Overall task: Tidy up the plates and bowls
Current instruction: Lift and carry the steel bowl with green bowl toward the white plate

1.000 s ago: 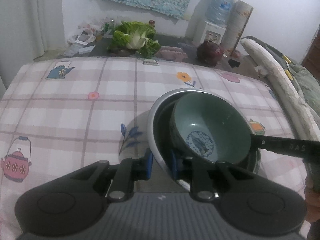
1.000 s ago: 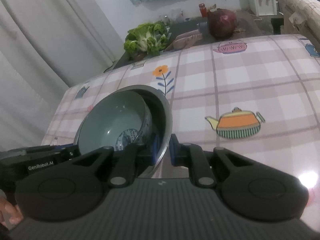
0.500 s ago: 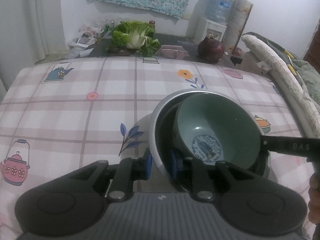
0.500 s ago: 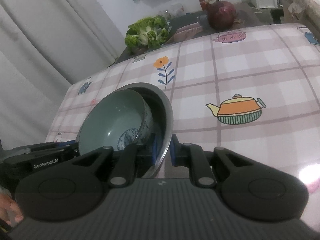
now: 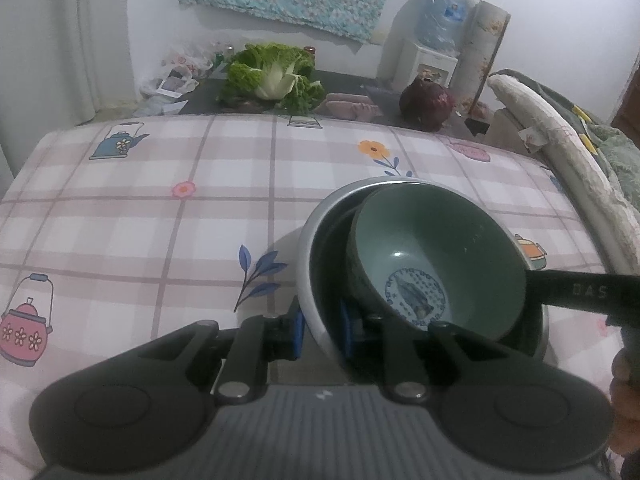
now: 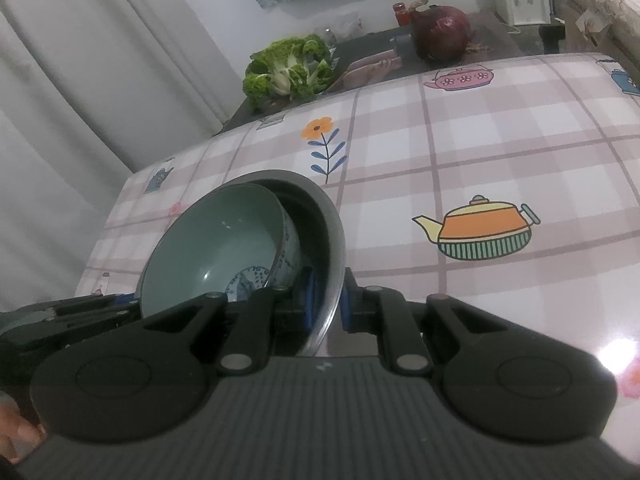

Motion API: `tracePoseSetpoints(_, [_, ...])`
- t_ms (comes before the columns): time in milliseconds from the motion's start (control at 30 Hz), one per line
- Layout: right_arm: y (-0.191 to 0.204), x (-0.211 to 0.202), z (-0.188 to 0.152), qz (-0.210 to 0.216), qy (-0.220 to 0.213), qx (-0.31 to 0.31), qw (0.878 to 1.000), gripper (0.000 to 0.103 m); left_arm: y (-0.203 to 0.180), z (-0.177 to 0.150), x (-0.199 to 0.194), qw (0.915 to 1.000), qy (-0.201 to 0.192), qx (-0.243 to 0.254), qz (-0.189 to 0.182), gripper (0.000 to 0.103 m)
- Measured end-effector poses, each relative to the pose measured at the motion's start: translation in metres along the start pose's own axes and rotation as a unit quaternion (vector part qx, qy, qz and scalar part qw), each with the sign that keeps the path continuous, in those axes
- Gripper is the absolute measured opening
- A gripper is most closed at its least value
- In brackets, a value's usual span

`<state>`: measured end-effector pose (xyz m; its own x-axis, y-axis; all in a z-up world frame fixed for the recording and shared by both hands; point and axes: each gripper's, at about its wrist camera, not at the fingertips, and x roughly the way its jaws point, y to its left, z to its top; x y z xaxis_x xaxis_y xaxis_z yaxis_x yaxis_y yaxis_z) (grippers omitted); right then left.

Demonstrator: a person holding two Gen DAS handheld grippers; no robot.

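A green ceramic bowl (image 5: pixel 436 256) with a blue fish print lies tilted inside a larger steel bowl (image 5: pixel 320 224). My left gripper (image 5: pixel 320 330) is shut on the steel bowl's near rim. My right gripper (image 6: pixel 326 306) is shut on the opposite rim of the steel bowl (image 6: pixel 334 224), with the green bowl (image 6: pixel 216 248) leaning toward the left. Both bowls are held just above the checked tablecloth (image 5: pixel 160 208). The right gripper's body also shows in the left wrist view (image 5: pixel 580 290).
A cabbage (image 5: pixel 272 76), a purple cabbage (image 5: pixel 426 106) and bags lie on a dark table beyond the cloth's far edge. A water dispenser (image 5: pixel 436 40) stands at the back. A padded chair edge (image 5: pixel 560 152) runs along the right. A curtain (image 6: pixel 80 80) hangs at the left.
Both grippers have carried the stacked bowls slightly forward and to the right over the cloth. Both grips stay the same.
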<state>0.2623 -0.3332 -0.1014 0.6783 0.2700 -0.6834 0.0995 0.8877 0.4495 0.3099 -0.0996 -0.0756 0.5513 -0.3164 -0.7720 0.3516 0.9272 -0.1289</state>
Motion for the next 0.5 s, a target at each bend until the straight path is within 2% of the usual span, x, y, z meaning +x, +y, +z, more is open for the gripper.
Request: tracePoseSetpoints(500, [0.0017,-0.0040,0.0007,-0.001,-0.010,-0.003,1.000,0.011,0.0009,-0.0001,-0.0022,1.0000,-0.001,-0.007,-0.001,0.018])
